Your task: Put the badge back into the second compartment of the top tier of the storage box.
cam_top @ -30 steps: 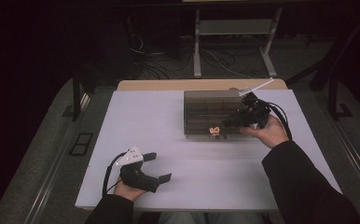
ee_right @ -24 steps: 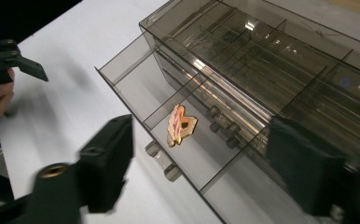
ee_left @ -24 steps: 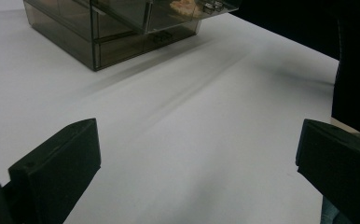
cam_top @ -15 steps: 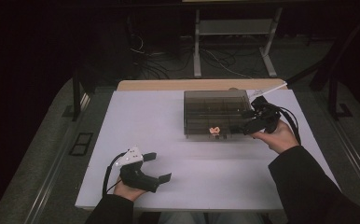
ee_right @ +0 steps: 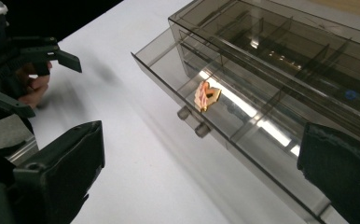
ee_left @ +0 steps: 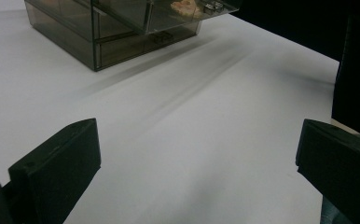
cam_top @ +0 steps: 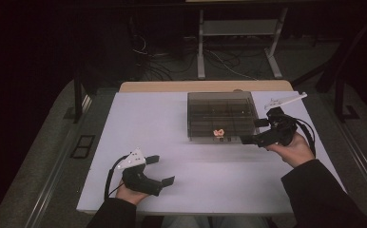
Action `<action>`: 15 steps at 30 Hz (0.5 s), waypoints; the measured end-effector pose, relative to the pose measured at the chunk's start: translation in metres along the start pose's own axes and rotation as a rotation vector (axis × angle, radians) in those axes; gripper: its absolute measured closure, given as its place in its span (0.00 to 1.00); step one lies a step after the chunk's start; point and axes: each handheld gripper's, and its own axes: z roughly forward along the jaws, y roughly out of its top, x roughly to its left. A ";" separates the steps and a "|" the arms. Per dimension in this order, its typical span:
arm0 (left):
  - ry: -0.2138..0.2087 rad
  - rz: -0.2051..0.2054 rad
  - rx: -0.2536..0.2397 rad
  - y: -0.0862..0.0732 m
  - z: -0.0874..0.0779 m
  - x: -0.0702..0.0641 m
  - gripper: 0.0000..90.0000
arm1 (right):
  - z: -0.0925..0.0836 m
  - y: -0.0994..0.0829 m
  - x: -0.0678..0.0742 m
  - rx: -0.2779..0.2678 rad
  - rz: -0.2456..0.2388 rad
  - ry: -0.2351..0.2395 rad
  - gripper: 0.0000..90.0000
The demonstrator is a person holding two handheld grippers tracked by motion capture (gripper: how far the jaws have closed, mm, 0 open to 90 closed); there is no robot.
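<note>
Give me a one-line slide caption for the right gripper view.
Open right gripper faces a smoky clear drawer box, its drawer pulled out with a small orange piece inside.

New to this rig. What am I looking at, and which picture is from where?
No robot here: a person holds a two-jaw gripper in each hand. The high view looks down on a white table; the other two pictures come from cameras riding on the grippers, looking along their black jaws. The left gripper rests near the front edge, open and empty. The right gripper, also open and empty, sits beside a smoky clear drawer box. One drawer is pulled out, with a small orange-pink item inside. A white tool lies behind the right hand.
</note>
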 end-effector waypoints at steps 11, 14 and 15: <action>0.000 -0.001 0.000 0.000 0.000 0.000 0.00 | -0.007 -0.024 -0.001 -0.011 0.000 -0.029 0.00; 0.000 -0.002 0.000 0.000 0.000 0.000 0.00 | -0.008 -0.030 -0.002 -0.021 0.003 -0.030 0.00; 0.000 -0.002 0.000 0.000 0.000 0.000 0.00 | -0.009 -0.032 -0.002 -0.024 0.001 -0.032 0.00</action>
